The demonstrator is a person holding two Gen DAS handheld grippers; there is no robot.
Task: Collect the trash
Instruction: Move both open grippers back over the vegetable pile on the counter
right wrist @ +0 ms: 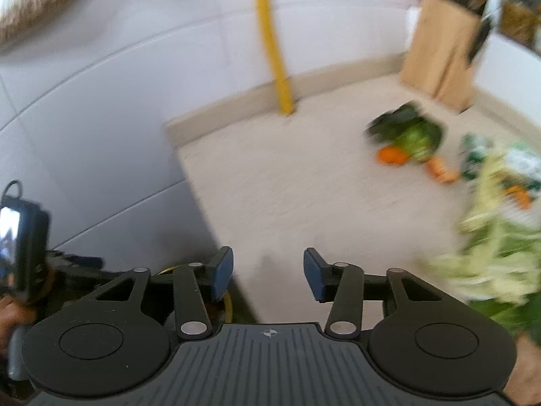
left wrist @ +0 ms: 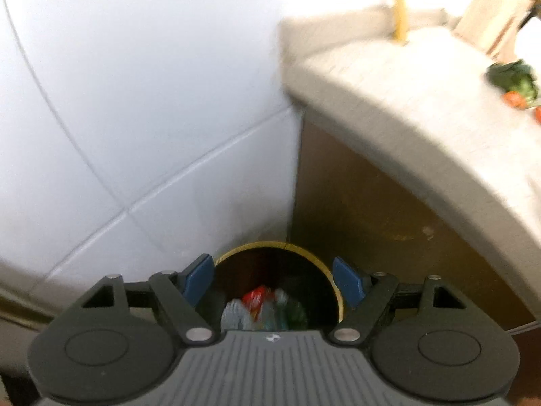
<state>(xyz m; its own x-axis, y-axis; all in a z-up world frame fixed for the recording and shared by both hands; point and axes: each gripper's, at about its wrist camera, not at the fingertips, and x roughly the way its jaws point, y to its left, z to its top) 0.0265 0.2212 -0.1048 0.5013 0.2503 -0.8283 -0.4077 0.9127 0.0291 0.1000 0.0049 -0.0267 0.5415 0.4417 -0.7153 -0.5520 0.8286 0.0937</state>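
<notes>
White wall tiles (left wrist: 135, 101) fill the background, with a pale beige speckled stone counter (right wrist: 304, 186) butting into the corner and a yellow vertical pipe (right wrist: 270, 40) running down to its back edge.

Left gripper (left wrist: 274, 280) is over a dark round bin with a yellow rim (left wrist: 318, 260) that sits on the floor against the brown side of the counter. Its blue-padded fingers (left wrist: 197, 279) are spread wide, nothing between them and not touching anything. Down inside the bin there's crumpled trash, red, grey and green wrappers (left wrist: 260, 304).

Right gripper (right wrist: 268, 272) is over the counter's near edge, its fingers about halfway apart and empty, pads not touching anything.

More trash is still on the counter: a dark green crumpled wrapper (right wrist: 412, 135) with orange peel bits (right wrist: 392, 155) beside it, and further right a blurry pile of pale green leafy scraps (right wrist: 500, 237). A light wooden knife block (right wrist: 443, 57) stands in the back corner. It's all pretty motion-blurred, so finer detail is hard to make out.
</notes>
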